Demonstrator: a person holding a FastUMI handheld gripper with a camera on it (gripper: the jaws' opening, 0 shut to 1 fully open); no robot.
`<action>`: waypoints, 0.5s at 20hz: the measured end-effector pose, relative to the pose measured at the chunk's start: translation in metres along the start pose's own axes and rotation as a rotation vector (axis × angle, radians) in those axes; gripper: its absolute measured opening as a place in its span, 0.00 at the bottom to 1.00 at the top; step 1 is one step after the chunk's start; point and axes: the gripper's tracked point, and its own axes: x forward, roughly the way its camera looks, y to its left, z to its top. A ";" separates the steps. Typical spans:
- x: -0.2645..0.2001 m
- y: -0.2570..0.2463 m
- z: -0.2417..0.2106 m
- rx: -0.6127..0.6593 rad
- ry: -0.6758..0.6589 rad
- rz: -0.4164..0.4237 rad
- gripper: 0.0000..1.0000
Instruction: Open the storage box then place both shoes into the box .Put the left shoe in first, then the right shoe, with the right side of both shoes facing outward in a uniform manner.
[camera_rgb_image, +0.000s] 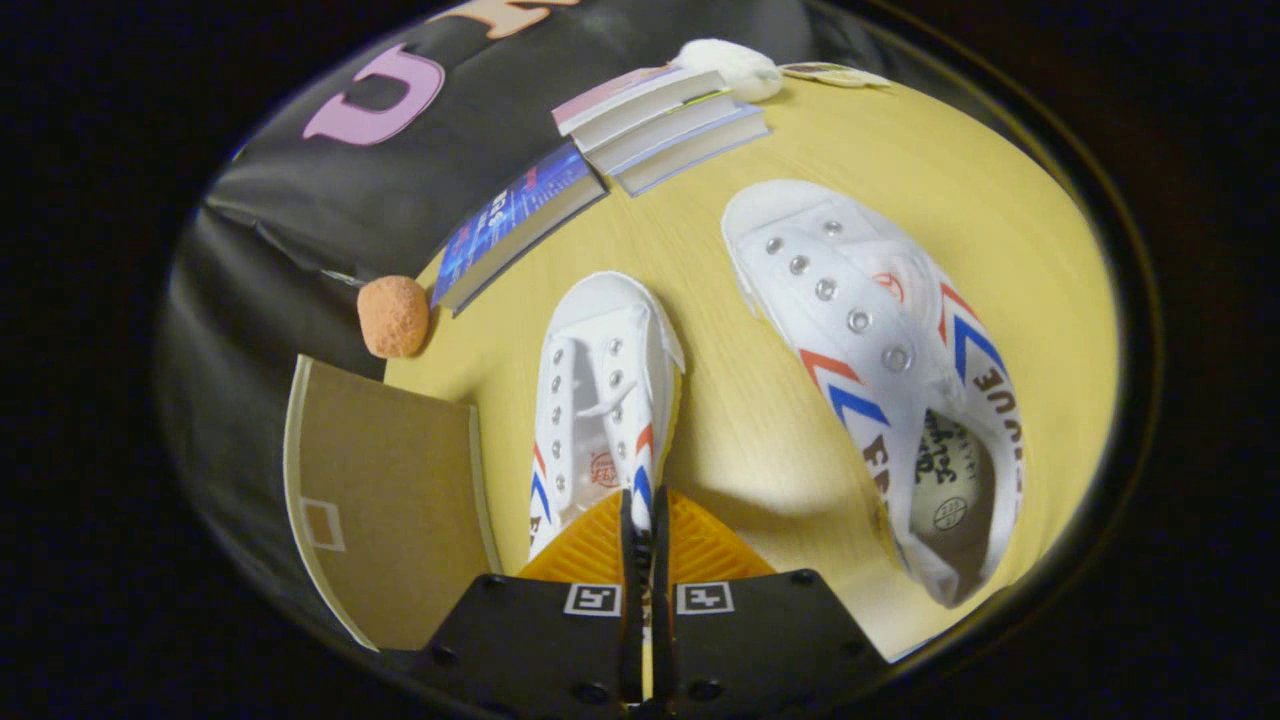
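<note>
as the gripper (645, 520) is closed tight on the side wall of the small white canvas shoe (600, 400), beside the brown cardboard box flap (385, 500), soft, light cloth is judged to bend; the rim is preferred.

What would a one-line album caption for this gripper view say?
Gripper pinching one white shoe by its side, the second shoe lying on the yellow table.

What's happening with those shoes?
A person's handheld gripper has its fingers pinched shut on the heel edge of one white shoe, holding it over the yellow table. The other shoe lies on the table beside it. The box's brown flap is on the other side. Books lie beyond.
</note>
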 end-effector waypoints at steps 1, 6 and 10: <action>-0.003 0.006 0.001 0.028 -0.006 0.025 0.06; -0.017 0.028 -0.001 0.106 -0.005 0.109 0.06; -0.042 0.060 0.009 0.170 -0.028 0.217 0.05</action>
